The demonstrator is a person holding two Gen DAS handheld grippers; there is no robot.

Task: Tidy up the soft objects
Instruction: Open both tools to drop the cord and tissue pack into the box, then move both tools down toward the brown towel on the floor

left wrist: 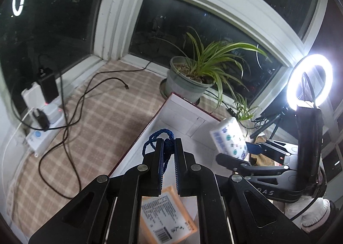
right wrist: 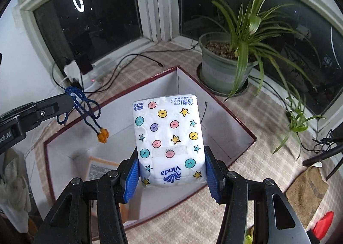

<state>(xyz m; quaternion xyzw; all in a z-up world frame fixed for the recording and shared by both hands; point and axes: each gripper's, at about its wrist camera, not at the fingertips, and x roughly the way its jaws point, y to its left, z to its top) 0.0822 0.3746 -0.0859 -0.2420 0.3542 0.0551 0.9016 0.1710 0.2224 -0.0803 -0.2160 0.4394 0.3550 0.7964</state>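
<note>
My left gripper (left wrist: 169,143) is shut on a blue braided cord (left wrist: 157,138). In the right wrist view that cord (right wrist: 85,107) dangles from the left gripper (right wrist: 69,99) with an orange knot at its end, above the box's left side. My right gripper (right wrist: 171,171) is shut on a white tissue pack (right wrist: 169,141) with coloured dots and stars, held over the white open box (right wrist: 225,119) with dark red edges. The pack (left wrist: 230,139) also shows at the right of the left wrist view, over the box (left wrist: 184,113). An orange-edged packet (left wrist: 165,216) lies on the box floor.
A potted spider plant (right wrist: 225,59) stands just behind the box. A power strip with plugs and black cables (left wrist: 40,119) lies left on the checked cloth (left wrist: 103,111). A lit ring light on a stand (left wrist: 309,81) stands at the right. Windows close off the back.
</note>
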